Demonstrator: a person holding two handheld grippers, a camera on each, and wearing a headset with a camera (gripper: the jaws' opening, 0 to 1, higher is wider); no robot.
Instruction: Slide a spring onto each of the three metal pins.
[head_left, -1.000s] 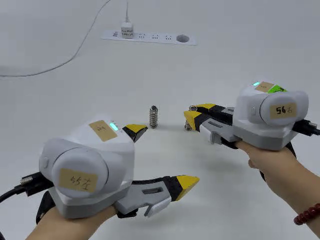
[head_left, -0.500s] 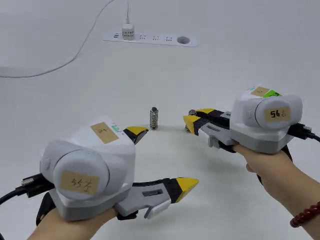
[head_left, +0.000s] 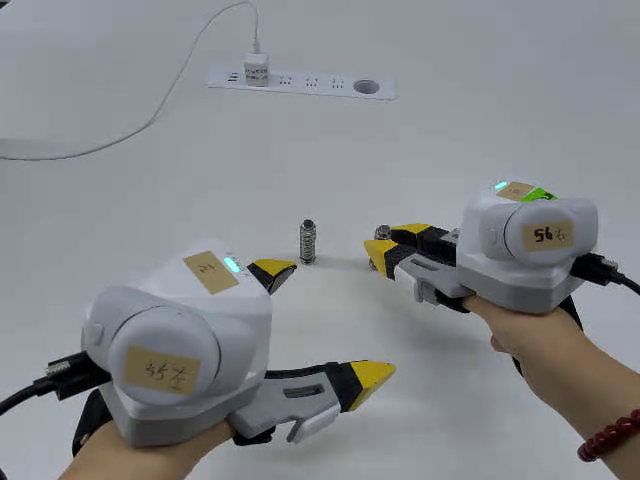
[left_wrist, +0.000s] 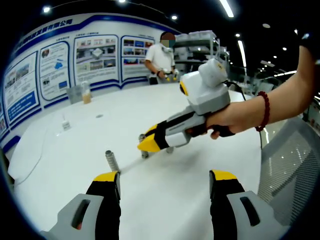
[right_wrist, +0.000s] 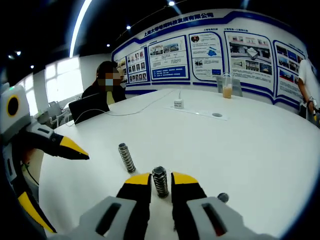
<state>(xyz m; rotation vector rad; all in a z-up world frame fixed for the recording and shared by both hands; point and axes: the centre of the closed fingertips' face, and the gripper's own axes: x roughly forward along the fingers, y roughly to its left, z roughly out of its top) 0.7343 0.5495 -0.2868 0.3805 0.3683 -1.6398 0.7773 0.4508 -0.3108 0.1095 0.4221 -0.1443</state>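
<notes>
Head view looked down on a white table with both tools held low over it. The left gripper was nearest the camera, its yellow-tipped jaws spread wide apart with nothing between them. Just beyond its upper tip a standing spring stood upright on the table by itself, touched by neither tool. The right gripper came in from the right, its tips pointing toward that standing spring but stopping near it, apart from it. In the right gripper view the jaws were drawn close together with a second spring upright in the narrow gap between the yellow tips. They flanked it tightly on both sides. From that angle I could not tell whether the pads actually pressed on the coil or only bracketed it. The standing spring was just beyond and to the left of the jaws in that view, leaning slightly in the fisheye picture. A small round-headed piece, possibly a bare pin, sat on the table just right of the right jaw. In the left gripper view the right gripper's tip rested low over the table beside the standing spring. A power strip with a white plug lay at the far side of the table, well apart from the work, and its cable ran off to the left.
</notes>
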